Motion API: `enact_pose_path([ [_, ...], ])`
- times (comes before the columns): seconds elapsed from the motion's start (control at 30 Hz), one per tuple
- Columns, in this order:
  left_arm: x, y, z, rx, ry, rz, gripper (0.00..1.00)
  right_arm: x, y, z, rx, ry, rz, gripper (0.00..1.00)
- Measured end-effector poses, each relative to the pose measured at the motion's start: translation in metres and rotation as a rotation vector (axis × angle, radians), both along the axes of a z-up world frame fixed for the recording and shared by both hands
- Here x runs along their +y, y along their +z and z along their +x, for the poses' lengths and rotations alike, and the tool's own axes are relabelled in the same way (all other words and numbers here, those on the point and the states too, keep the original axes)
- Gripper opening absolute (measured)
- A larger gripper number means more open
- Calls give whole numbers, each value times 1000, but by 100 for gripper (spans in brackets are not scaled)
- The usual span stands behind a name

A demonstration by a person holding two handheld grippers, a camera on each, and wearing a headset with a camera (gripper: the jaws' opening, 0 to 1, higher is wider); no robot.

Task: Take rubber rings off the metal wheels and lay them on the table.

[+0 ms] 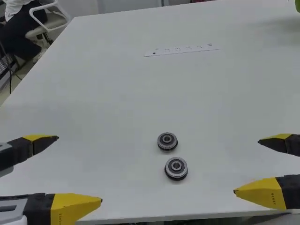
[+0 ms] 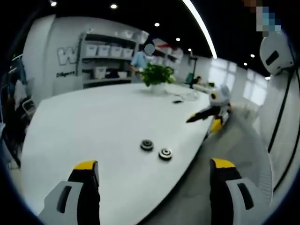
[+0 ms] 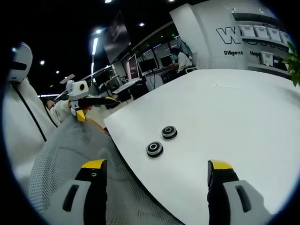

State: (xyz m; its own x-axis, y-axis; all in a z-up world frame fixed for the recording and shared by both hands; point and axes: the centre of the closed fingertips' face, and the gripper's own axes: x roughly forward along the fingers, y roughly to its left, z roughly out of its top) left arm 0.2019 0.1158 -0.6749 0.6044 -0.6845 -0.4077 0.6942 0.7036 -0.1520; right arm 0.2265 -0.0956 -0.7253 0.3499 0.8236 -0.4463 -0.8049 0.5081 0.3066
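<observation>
Seen from the head view, the left gripper (image 1: 78, 169) hangs at the near left edge of the white desk (image 1: 140, 93), its yellow-tipped fingers (image 1: 75, 204) spread wide and holding nothing. That view also takes in a chair (image 1: 47, 18) at the far left corner and a flat strip of sockets (image 1: 180, 49) set into the desk farther back. The left gripper view looks across the desk the other way. It brings in a wall of shelves (image 2: 110, 51) and a potted plant (image 2: 157, 74) at the far end, with its own fingers (image 2: 85, 171) well apart and touching nothing. The two metal wheels (image 1: 167, 141) (image 1: 176, 168) lie flat near the front edge, just beside each other and between the two grippers. Each has a dark rubber ring around a paler metal centre. The right gripper (image 1: 246, 165) is at the near right edge, well clear of both wheels. Its fingers (image 1: 262, 193) gape open and are empty. The right gripper view adds a grey mesh surface (image 3: 79, 154) below the desk edge, with the left gripper held in the air beyond it.
</observation>
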Motion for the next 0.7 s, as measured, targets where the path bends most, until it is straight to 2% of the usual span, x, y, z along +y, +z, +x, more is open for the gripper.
enact_pose_path([
  [0.17,-2,10,6,-24,-28,15,100,3,15,5,-36,15,10,83],
  [0.4,-17,23,8,-65,-107,33,100,12,35,15,-86,54,37,74],
  [0.53,-31,36,10,-89,-164,-4,100,19,41,17,-119,96,50,68],
  [0.7,-42,49,19,-138,-195,-10,95,27,42,21,-133,131,49,63],
])
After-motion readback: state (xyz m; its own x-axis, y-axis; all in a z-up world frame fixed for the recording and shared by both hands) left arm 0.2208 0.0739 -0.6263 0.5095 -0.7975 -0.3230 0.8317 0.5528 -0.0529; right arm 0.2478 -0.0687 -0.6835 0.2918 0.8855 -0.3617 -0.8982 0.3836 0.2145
